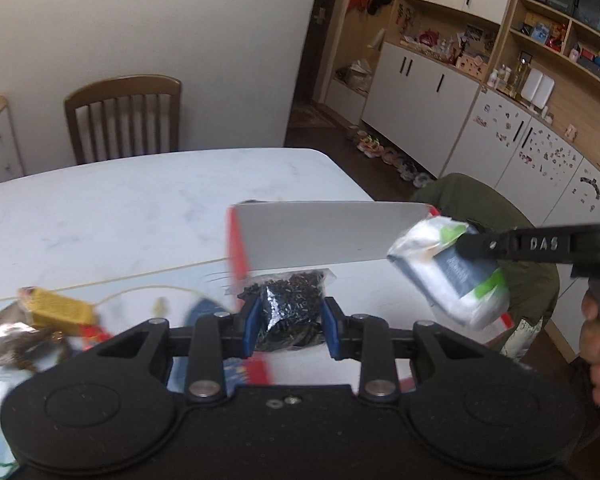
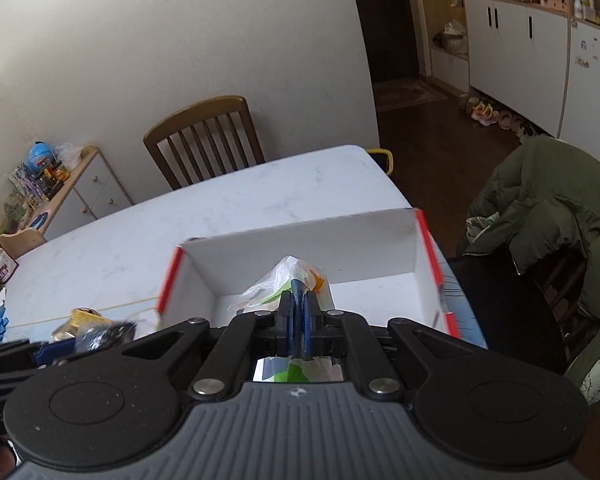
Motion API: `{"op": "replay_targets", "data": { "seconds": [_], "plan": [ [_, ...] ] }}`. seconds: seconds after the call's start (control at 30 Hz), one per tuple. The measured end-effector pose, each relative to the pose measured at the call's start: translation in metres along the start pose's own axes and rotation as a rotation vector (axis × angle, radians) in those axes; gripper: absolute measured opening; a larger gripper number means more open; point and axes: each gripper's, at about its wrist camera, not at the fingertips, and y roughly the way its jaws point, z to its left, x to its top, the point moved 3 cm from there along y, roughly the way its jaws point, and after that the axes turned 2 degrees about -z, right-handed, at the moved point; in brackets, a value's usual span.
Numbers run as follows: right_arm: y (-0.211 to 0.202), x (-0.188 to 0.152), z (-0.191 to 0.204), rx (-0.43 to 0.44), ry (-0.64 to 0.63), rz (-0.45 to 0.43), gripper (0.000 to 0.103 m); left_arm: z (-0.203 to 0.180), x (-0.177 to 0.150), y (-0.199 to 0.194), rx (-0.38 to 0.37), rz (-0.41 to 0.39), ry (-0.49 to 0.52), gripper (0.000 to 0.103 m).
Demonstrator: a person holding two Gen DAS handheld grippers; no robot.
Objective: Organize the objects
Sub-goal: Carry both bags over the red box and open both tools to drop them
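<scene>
While both grippers grip packets, white packet (image 2: pixel 288 284) above box rim (image 2: pixel 300 230)

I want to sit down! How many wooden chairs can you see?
2: one wooden chair beyond the table's far edge, by the wall, and one to the right under a green jacket. Others may be hidden.

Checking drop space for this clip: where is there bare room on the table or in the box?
The box floor shows bare beyond the right claw and its white packet. The white table is open from the box's far wall to the chair. Crowded: the near-left, with the yellow packet and wrappers beside the left claw holding the dark bead bag.
</scene>
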Motion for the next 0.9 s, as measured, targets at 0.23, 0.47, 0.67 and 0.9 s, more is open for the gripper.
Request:
{"op": "replay_targets", "data": {
  "seconds": [0.23, 0.47, 0.67, 0.9],
  "plan": [
    [0.030, 0.000, -0.022, -0.009, -0.083, 0.017, 0.005, -0.028, 0.015, 0.059, 0.032, 0.066, 0.016, 0.031],
    [0.063, -0.013, -0.027, -0.027, -0.163, 0.065, 0.005, -0.035, 0.020, 0.114, 0.072, 0.159, 0.024, 0.031],
    [0.084, -0.025, -0.025, -0.048, -0.247, 0.090, 0.005, -0.037, 0.018, 0.150, 0.072, 0.228, 0.035, 0.031],
    [0.105, -0.034, -0.031, -0.047, -0.281, 0.171, 0.005, -0.033, 0.017, 0.183, 0.077, 0.322, 0.035, 0.031]
  ]
}}
